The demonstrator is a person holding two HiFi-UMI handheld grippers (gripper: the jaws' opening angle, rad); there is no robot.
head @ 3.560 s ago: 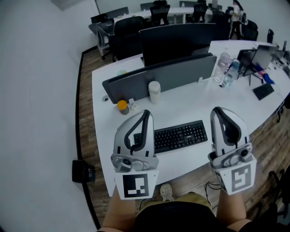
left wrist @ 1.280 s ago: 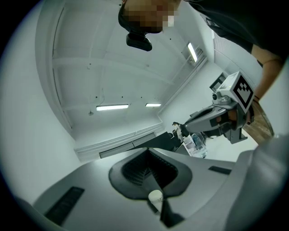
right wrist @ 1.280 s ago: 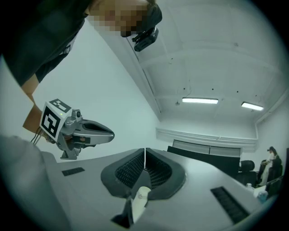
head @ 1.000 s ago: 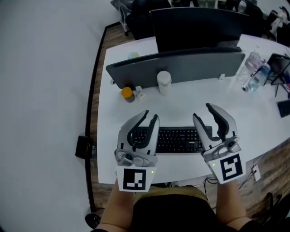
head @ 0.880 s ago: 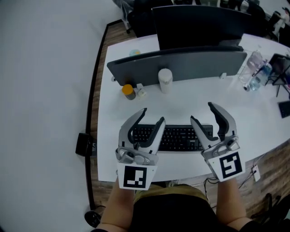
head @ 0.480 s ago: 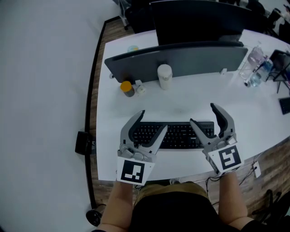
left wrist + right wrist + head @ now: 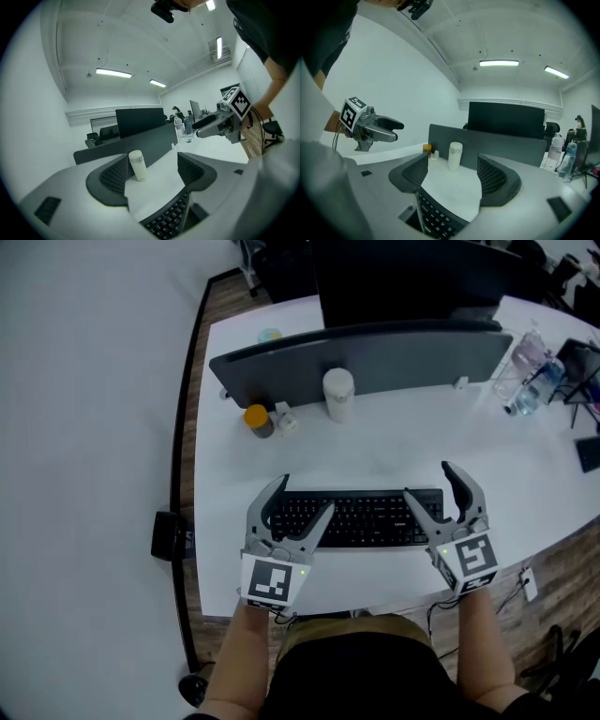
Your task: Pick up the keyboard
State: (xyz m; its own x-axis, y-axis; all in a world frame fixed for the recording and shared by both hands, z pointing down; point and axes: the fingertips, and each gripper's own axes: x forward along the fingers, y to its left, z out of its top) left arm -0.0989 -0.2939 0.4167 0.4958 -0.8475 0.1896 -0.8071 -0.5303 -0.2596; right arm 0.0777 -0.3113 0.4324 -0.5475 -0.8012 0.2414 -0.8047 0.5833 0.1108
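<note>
Both jaw pairs have just been opening: the left hand-held gripper (image 7: 306,495) and right hand-held gripper (image 7: 427,480) hang released, each astride one end of the black keyboard (image 7: 361,517), untouched, flat on the counter (image 7: 394,446). Best lower both evenly, then clench together, so it lifts level.

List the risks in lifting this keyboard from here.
Both grippers' jaws have just been opening; the flat black keyboard shows low between them, ungripped. The left gripper and right gripper cover only its ends; uneven closing could tilt it. It lies near the white desk edge; a slip might push it off.
</note>
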